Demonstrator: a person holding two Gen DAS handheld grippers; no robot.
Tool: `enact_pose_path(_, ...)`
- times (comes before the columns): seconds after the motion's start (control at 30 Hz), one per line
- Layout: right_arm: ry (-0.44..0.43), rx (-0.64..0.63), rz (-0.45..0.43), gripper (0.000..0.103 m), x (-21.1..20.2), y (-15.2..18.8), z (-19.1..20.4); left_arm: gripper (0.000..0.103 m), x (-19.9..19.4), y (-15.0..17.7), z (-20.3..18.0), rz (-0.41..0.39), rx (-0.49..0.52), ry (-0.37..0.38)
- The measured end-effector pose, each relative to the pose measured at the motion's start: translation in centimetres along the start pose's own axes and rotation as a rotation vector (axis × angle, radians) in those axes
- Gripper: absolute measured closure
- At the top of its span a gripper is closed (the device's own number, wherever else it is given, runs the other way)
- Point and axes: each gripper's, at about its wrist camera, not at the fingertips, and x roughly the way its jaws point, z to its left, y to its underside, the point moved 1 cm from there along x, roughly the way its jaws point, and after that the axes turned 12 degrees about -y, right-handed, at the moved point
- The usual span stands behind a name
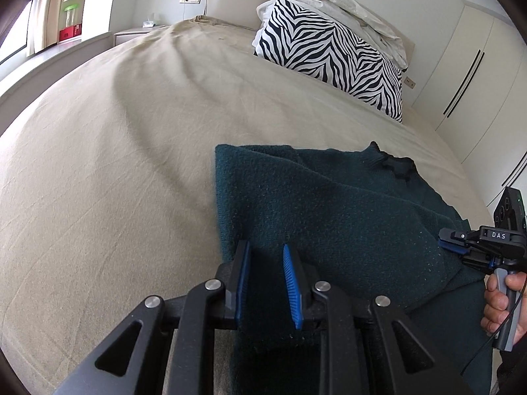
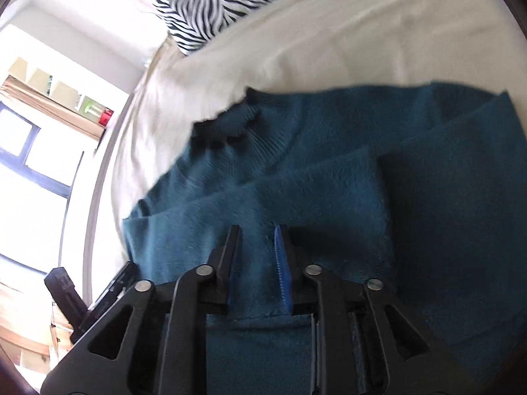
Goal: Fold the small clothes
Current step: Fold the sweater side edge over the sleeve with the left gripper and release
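A dark teal knit sweater [image 1: 329, 204] lies partly folded on the beige bed, its collar [image 1: 392, 164] at the far side. My left gripper [image 1: 265, 250] is open, its blue-padded fingers [image 1: 291, 283] straddling the sweater's near left edge. My right gripper [image 2: 257, 233] is open over the sweater [image 2: 329, 177], with the hem cloth between its fingers [image 2: 281, 263]. It also shows in the left wrist view [image 1: 444, 240] at the sweater's right edge, held by a hand. A sleeve lies folded across the body [image 2: 454, 151].
The beige bed sheet [image 1: 115, 181] stretches left and far. A zebra-print pillow [image 1: 332, 52] and a crumpled white duvet [image 1: 346, 6] lie at the headboard. White wardrobes [image 1: 467, 65] stand at right; a window [image 2: 29, 151] at left.
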Motion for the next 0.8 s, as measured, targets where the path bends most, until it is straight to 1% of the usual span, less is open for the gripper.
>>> enact_pose_path(0.07, -0.090, 0.050, -0.056, 0.083, -0.2, 0.5, -1.7, 0.078, 0.1, -0.1, 0.1, 0.005, -0.016, 0.013)
enact_pose_path(0.1, -0.114, 0.083, -0.076, 0.083, -0.8, 0.8, -2.2, 0.078, 0.1, -0.1, 0.2, 0.008, -0.024, 0.019)
enact_pose_path(0.13, -0.110, 0.101, -0.094, 0.082, -1.3, 0.9, -2.5, 0.078, 0.1, -0.1, 0.2, 0.010, -0.029, 0.022)
enact_pose_path(0.2, -0.055, 0.089, -0.136, 0.082, -2.5, 1.1, -2.2, 0.078, 0.1, 0.0, 0.1, 0.007, -0.030, 0.018)
enact_pose_path(0.23, -0.048, 0.082, -0.157, 0.081, -3.2, 1.1, -1.9, 0.078, 0.1, 0.0, 0.0, 0.005, -0.026, 0.014)
enact_pose_path(0.27, -0.081, 0.076, -0.176, 0.081, -3.8, 1.0, -1.5, 0.078, 0.0, 0.1, 0.0, 0.002, -0.024, 0.011)
enact_pose_path(0.33, -0.167, 0.070, -0.186, 0.080, -4.4, 1.0, -0.8, 0.078, 0.0, 0.2, 0.0, -0.002, -0.025, 0.010)
enact_pose_path(0.37, -0.181, 0.069, -0.180, 0.071, -4.2, 1.1, -0.6, 0.078, 0.0, 0.1, 0.0, -0.002, -0.026, 0.012)
enact_pose_path(0.4, -0.169, 0.069, -0.169, 0.062, -3.9, 1.1, -0.7, 0.078, 0.0, 0.1, 0.1, -0.002, -0.029, 0.016)
enact_pose_path(0.43, -0.129, 0.082, -0.151, 0.043, -3.2, 1.3, -1.2, 0.078, 0.0, 0.1, 0.2, -0.001, -0.035, 0.025)
enact_pose_path(0.47, -0.108, 0.098, -0.127, 0.043, -2.4, 1.5, -2.2, 0.078, -0.2, 0.1, 0.6, 0.002, -0.046, 0.041)
enact_pose_path(0.53, -0.172, 0.082, -0.154, 0.049, -2.9, 2.0, -3.4, 0.078, -1.1, 0.3, 2.0, 0.007, -0.105, 0.086)
enact_pose_path(0.57, -0.189, 0.110, -0.166, 0.048, -3.7, 2.4, -3.8, 0.071, -1.8, 0.4, 3.1, 0.006, -0.142, 0.073)
enact_pose_path(0.6, -0.197, 0.136, -0.183, 0.047, -4.7, 2.9, -4.0, 0.068, -2.8, 0.7, 4.2, -0.009, -0.176, 0.063)
enact_pose_path(0.7, -0.164, 0.125, -0.224, 0.046, -8.4, 5.1, -4.3, 0.068, -5.7, 1.6, 7.3, -0.041, -0.257, 0.042)
enact_pose_path(0.8, -0.153, 0.099, -0.234, 0.046, -12.0, 8.6, -4.8, 0.068, -9.1, 3.4, 8.4, -0.079, -0.257, 0.031)
